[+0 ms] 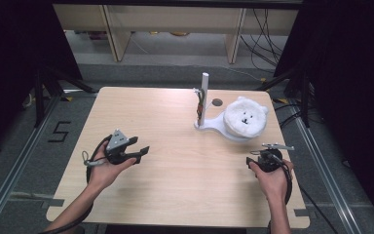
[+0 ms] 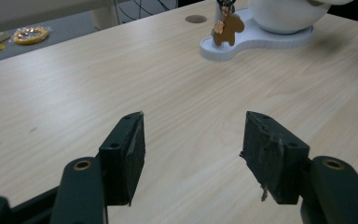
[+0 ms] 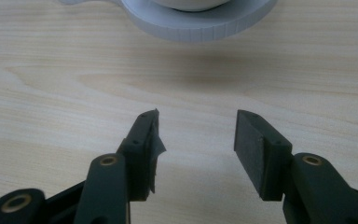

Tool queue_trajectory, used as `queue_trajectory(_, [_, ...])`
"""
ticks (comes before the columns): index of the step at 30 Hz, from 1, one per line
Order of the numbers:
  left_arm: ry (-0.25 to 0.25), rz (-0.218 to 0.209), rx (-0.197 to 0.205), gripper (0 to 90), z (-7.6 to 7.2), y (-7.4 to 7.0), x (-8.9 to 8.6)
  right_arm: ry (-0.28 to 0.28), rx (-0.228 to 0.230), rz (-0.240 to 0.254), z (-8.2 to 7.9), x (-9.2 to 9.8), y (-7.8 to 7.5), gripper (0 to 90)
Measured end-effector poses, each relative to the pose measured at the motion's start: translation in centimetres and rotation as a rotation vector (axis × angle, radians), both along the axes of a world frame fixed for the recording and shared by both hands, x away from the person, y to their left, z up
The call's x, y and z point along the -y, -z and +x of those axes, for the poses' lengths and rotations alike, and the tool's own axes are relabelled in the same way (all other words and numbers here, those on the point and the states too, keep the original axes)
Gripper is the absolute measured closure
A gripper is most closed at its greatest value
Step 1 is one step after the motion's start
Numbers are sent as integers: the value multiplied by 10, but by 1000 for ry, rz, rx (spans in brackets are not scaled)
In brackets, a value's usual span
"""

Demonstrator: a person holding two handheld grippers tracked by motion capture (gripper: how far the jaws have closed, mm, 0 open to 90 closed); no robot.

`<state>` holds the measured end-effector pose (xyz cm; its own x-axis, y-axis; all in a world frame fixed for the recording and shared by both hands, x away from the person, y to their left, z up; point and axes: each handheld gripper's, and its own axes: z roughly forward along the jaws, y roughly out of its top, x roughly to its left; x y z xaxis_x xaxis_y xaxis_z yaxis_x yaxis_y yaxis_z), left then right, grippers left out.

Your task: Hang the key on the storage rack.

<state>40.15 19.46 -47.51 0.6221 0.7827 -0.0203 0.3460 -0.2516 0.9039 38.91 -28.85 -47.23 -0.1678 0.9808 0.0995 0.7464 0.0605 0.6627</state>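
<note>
A white stand (image 1: 209, 126) sits at the table's far right, with an upright post (image 1: 204, 90) and small charms (image 1: 200, 103) hanging from it. On its round base rests a fluffy white bear-face plush (image 1: 245, 116). My left gripper (image 1: 139, 146) is held open above the table's left-middle, aimed at the stand, with nothing between its fingers. The left gripper view has the gripper (image 2: 195, 116), the stand's base (image 2: 261, 44) and a brown horse-shaped charm (image 2: 228, 30) ahead. My right gripper (image 1: 268, 153) is open just in front of the plush. In its view the gripper (image 3: 196, 114) faces the base rim (image 3: 200, 25).
The wooden table (image 1: 175, 185) has a small round hole (image 1: 217, 102) behind the stand. Beyond its far edge are wooden shelf legs (image 1: 117, 34) and floor cables (image 1: 265, 39). Dark curtains flank both sides. A yellow ring (image 2: 29, 35) lies on the floor.
</note>
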Motion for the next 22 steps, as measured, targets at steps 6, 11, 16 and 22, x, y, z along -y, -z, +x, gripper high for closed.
queue_trajectory(6, [-73,-43,-10,385,-24,28,-19,61,-36,53,-1,-7,1,512])
queue_trajectory(11, [-114,-69,2,380,-33,39,-32,33,-25,32,-1,-7,5,512])
queue_trajectory(16, [-128,-92,25,378,-40,46,-37,58,-22,38,0,-11,7,512])
queue_trajectory(22, [-130,-108,40,367,-40,46,-36,14,-25,21,-2,-7,7,512])
